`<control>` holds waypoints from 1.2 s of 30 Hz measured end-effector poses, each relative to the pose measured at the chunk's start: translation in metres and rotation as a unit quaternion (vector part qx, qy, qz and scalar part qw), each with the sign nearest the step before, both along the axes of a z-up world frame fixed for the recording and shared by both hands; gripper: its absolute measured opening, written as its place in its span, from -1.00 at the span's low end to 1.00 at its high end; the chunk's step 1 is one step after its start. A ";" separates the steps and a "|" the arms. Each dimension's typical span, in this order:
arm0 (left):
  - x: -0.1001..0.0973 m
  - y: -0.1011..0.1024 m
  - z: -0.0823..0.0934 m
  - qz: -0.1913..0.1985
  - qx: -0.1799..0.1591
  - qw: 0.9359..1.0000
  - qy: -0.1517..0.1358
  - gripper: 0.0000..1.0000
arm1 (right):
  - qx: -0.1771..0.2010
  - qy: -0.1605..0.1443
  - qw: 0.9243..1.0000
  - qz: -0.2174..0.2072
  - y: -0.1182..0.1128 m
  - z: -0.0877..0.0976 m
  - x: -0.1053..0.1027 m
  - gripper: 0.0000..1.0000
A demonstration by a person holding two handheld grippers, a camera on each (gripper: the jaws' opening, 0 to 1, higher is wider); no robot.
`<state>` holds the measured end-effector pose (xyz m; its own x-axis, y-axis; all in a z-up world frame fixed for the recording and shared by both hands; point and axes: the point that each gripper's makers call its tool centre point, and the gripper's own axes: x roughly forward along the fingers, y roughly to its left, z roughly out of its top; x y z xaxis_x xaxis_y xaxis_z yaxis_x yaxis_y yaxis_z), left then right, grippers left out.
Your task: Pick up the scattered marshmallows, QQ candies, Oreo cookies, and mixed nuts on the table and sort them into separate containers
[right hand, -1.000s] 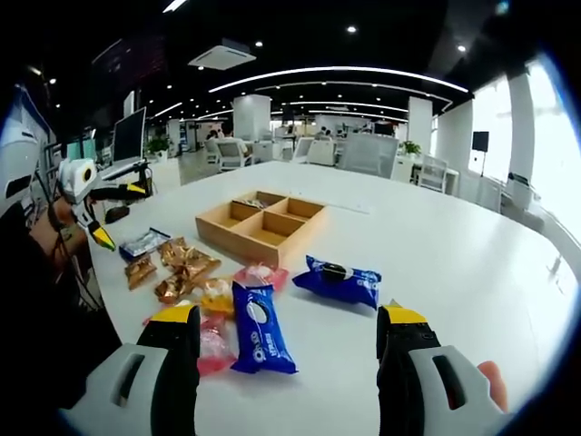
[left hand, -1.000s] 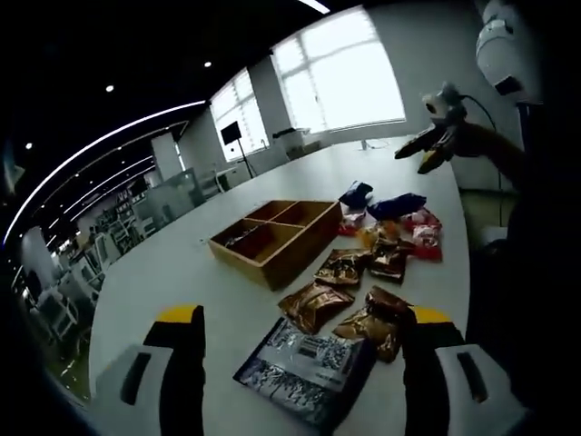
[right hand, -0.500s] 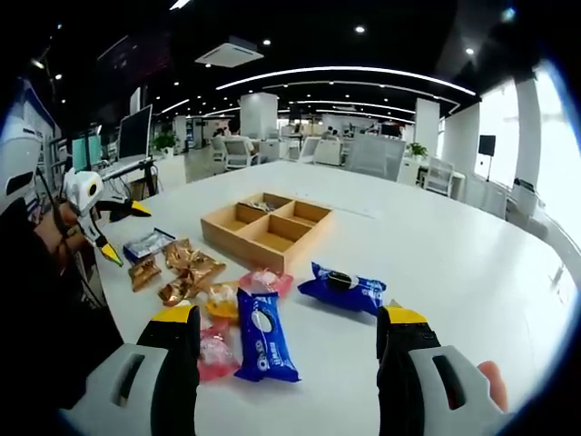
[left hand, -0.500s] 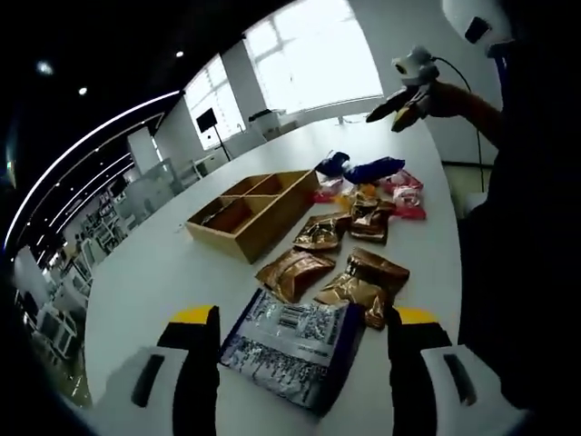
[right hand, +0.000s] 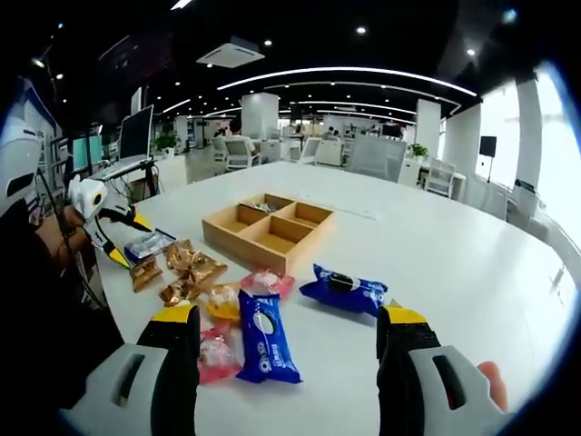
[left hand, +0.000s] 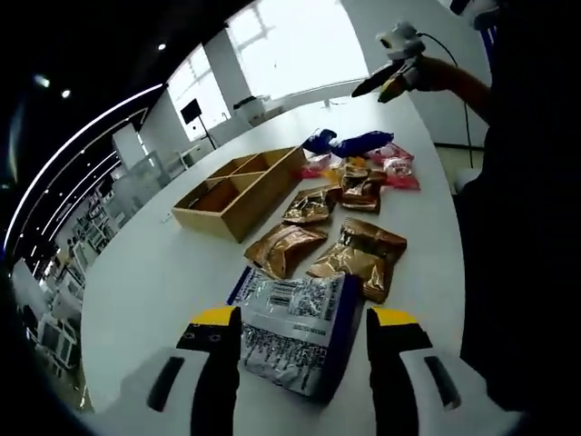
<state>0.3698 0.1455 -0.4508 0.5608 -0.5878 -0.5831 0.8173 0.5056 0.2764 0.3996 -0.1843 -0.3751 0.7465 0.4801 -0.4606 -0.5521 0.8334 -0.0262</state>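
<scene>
My left gripper [left hand: 304,320] is open and low over the table, its jaws standing either side of a silver-and-blue snack packet [left hand: 295,331]. Beyond it lie several gold-brown nut packets [left hand: 359,262], then pink candy packets [left hand: 396,173] and blue Oreo packs [left hand: 356,143]. A wooden divided box [left hand: 238,189] sits to their left. My right gripper [right hand: 289,318] is open above the table with nothing between its jaws. Two blue Oreo packs [right hand: 266,348] [right hand: 345,290] lie just ahead of it, with pink packets [right hand: 214,354] and a yellow one [right hand: 221,305] beside them. The wooden box [right hand: 268,229] stands further back.
The white table [right hand: 454,263] stretches bare to the right of the box. A person's hand holds the left gripper [right hand: 104,216] at the table's near-left edge, over the silver-blue packet [right hand: 145,243]. The right gripper [left hand: 392,65] appears raised at top right. Office desks and chairs stand behind.
The left gripper has dropped and moved forward, so the silver-blue packet now lies between its jaws, which have narrowed somewhat. The right gripper view has hardly shifted.
</scene>
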 end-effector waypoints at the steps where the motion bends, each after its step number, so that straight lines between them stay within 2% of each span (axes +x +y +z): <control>1: 0.000 0.000 0.000 0.000 -0.004 1.000 0.002 0.15 | 0.000 0.001 1.000 0.000 0.000 -0.001 0.000 0.51; 3: 0.000 0.000 -0.001 -0.001 -0.008 1.000 0.006 0.07 | 0.001 0.001 1.000 -0.002 -0.001 -0.001 -0.001 0.51; 6: 0.000 -0.003 -0.005 0.000 -0.021 0.999 0.028 -0.13 | 0.001 0.002 1.000 -0.005 -0.002 -0.003 -0.001 0.51; 10: 0.001 -0.003 -0.004 -0.004 -0.027 0.999 0.027 -0.17 | 0.001 0.002 1.000 -0.008 -0.004 -0.004 0.000 0.51; 12: 0.000 -0.003 -0.005 -0.002 -0.035 0.999 0.039 -0.22 | 0.000 0.002 1.000 -0.009 -0.005 -0.004 0.000 0.51; 16: -0.001 -0.005 -0.006 -0.008 -0.040 0.998 0.041 -0.34 | -0.001 0.003 1.000 -0.010 -0.005 -0.006 0.000 0.51; 23: -0.001 -0.008 -0.009 -0.012 -0.041 0.998 0.035 -0.42 | -0.002 0.005 1.000 -0.011 -0.005 -0.008 0.000 0.51; 29: -0.005 -0.012 -0.011 -0.030 -0.026 0.999 0.015 -0.57 | -0.003 0.008 1.000 -0.010 -0.004 -0.011 0.000 0.50; 33: -0.006 -0.013 -0.009 -0.032 -0.017 0.999 -0.001 -0.75 | -0.004 0.009 1.000 -0.008 -0.002 -0.013 -0.002 0.50; 36: -0.006 -0.015 -0.007 -0.026 -0.025 0.999 0.001 -0.85 | -0.003 0.010 1.000 -0.007 -0.001 -0.014 -0.002 0.50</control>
<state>0.3640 0.1309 -0.4579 0.5269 -0.6453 -0.5532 0.8438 0.4754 0.2491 0.3973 -0.1849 -0.3891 0.7436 0.4673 -0.4781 -0.5414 0.8405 -0.0206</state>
